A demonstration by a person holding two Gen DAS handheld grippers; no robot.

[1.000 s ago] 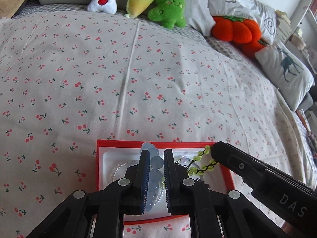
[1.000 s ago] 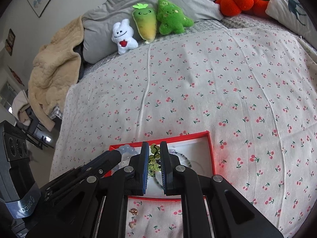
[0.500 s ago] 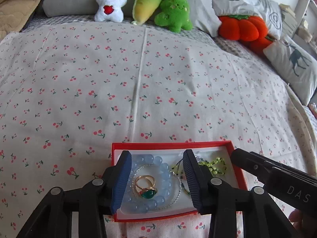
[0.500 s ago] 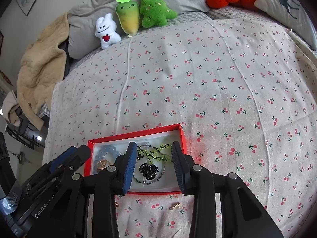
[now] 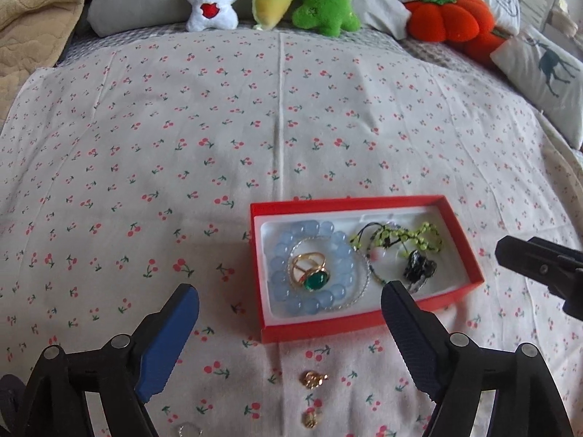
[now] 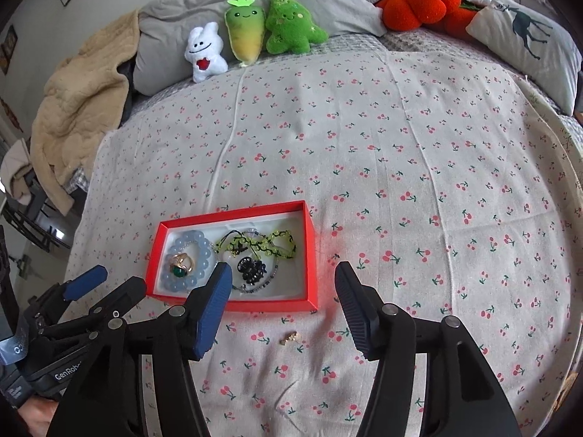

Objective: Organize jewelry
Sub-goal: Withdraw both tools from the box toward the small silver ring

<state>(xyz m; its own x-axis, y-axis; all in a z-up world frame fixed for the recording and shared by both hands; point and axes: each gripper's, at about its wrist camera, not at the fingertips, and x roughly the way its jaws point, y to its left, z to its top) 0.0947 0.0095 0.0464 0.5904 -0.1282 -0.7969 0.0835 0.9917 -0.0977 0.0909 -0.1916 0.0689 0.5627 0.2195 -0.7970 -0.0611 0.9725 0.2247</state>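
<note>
A bed (image 5: 182, 109) covered in a cream, cherry-printed sheet is filling both views. Pillows and plush toys (image 6: 251, 36) are lining its far edge at twelve o'clock.

The left hand-held gripper (image 5: 289, 306) is hovering over the sheet with its fingers spread wide, released and grasping nothing. The right hand-held gripper (image 6: 284, 284) is hovering likewise, released and empty.

A red jewelry box (image 5: 360, 322) with a white lining is sitting on the sheet. In the left wrist view it is lying just past the fingertips, toward one o'clock. In the right wrist view it is lying toward eleven o'clock.

Inside the box, a pale blue bead bracelet (image 5: 337, 293) is circling a gold ring with a green stone (image 5: 309, 273). Beside them, a green beaded chain (image 5: 408, 236) and a black ornament (image 5: 419, 267) are resting.

Two small gold pieces (image 5: 313, 378) are lying on the sheet at six o'clock from the box, apart from it.
</note>
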